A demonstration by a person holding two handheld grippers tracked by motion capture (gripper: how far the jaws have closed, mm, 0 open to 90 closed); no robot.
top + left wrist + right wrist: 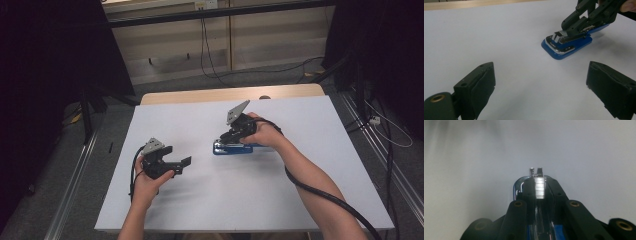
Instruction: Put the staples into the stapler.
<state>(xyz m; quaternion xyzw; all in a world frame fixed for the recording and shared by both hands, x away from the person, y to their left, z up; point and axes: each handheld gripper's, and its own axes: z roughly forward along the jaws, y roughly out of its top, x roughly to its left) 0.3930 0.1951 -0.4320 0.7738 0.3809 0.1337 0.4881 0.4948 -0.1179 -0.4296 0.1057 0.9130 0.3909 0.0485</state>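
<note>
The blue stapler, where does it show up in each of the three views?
High view: the blue stapler lies mid-table on the white table, under the right tongs.
Left gripper view: upper right, right tongs clamped on its metal top.
Right gripper view: bottom centre, between that gripper's own jaws.
Shared landmark: the stapler's silver metal nose.

White-topped table (310,165) with a wooden far edge (200,95) – grey floor (165,85) beyond. Pale panelled wall (270,40) behind, black cables (205,45) hanging down it – dark curtains (55,50) either side.
</note>
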